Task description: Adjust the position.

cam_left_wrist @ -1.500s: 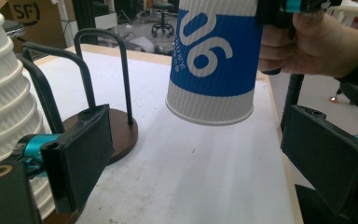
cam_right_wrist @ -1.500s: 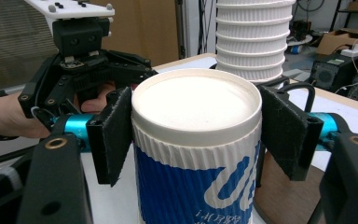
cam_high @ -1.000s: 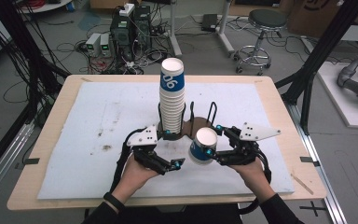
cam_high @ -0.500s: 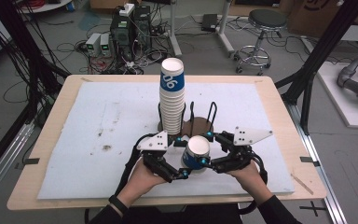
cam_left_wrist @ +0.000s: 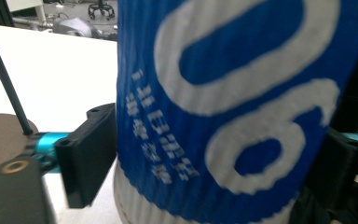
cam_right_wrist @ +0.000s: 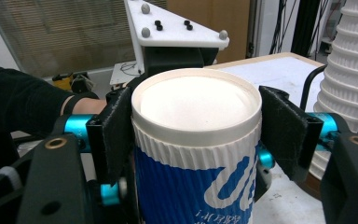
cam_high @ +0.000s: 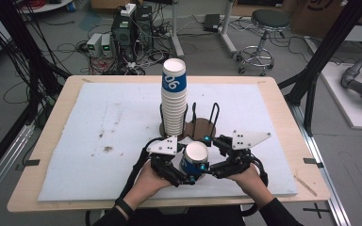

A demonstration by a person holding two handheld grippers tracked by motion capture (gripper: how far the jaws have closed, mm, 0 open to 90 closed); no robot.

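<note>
A blue-and-white ribbed paper cup (cam_high: 195, 157) is held upside down, base up, between both grippers near the table's front edge. My right gripper (cam_high: 210, 157) is shut on it, its pads (cam_right_wrist: 114, 135) pressing just under the white base (cam_right_wrist: 196, 102). My left gripper (cam_high: 185, 178) comes from the other side. Its jaws have just been closing, and its pads (cam_left_wrist: 86, 158) now touch the cup's blue wall (cam_left_wrist: 223, 93). A tall stack of the same cups (cam_high: 174, 99) stands upright behind.
The stack sits on a brown round base with black wire loops (cam_high: 205, 126) on the white foam mat (cam_high: 99, 132). The wooden table's front edge (cam_high: 169, 202) lies just under the person's hands. Cables, computers and a stool crowd the floor beyond.
The left gripper has come in from beside the stack toward the cup, and its jaws have closed around it. The right gripper has kept its hold on the cup.
</note>
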